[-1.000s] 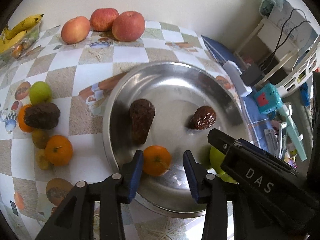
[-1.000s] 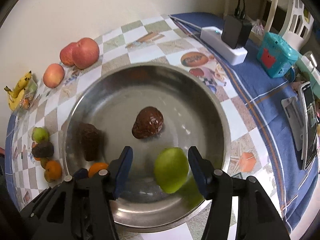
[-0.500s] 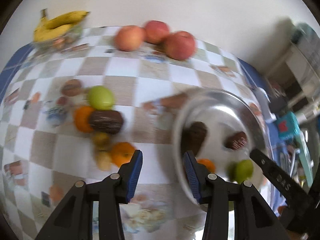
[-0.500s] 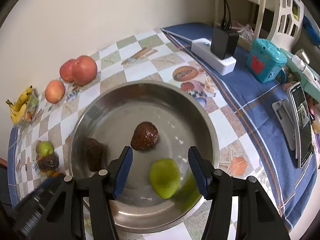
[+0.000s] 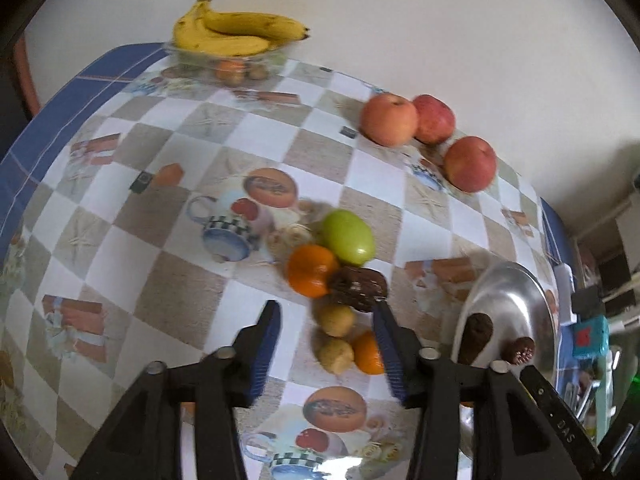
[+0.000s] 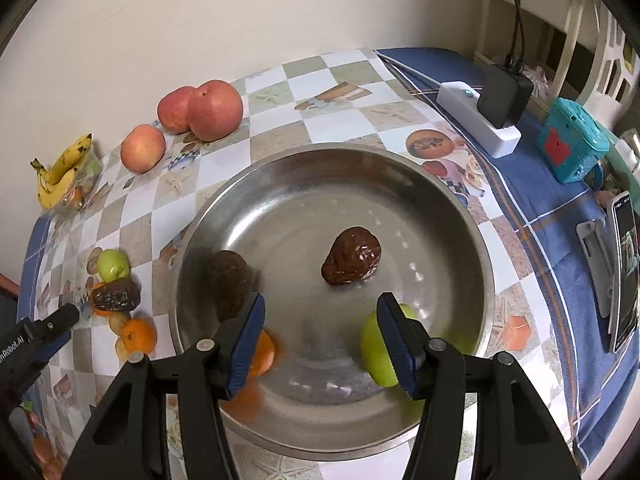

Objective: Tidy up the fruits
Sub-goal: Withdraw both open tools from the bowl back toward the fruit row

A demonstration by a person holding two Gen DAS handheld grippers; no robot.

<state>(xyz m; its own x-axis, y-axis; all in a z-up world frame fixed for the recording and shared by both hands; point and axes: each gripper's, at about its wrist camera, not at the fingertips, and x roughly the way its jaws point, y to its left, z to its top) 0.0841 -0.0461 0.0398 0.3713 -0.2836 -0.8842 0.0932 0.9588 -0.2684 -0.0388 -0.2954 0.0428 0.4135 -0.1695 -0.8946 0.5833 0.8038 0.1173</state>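
A steel bowl holds two dark brown fruits, an orange and a green fruit. My right gripper is open and empty above the bowl's near side. My left gripper is open and empty over a fruit cluster on the table: a green fruit, an orange, a dark brown fruit, two small yellowish fruits and a second orange. The bowl shows at the right of the left wrist view.
Three red apples stand near the wall. Bananas lie on a clear container at the far corner. A white power strip, a teal toy and a phone lie on the blue cloth right of the bowl.
My left gripper swung left from the bowl to the fruit cluster on the table. My right gripper rose and drew back from the green fruit, which stays in the bowl.
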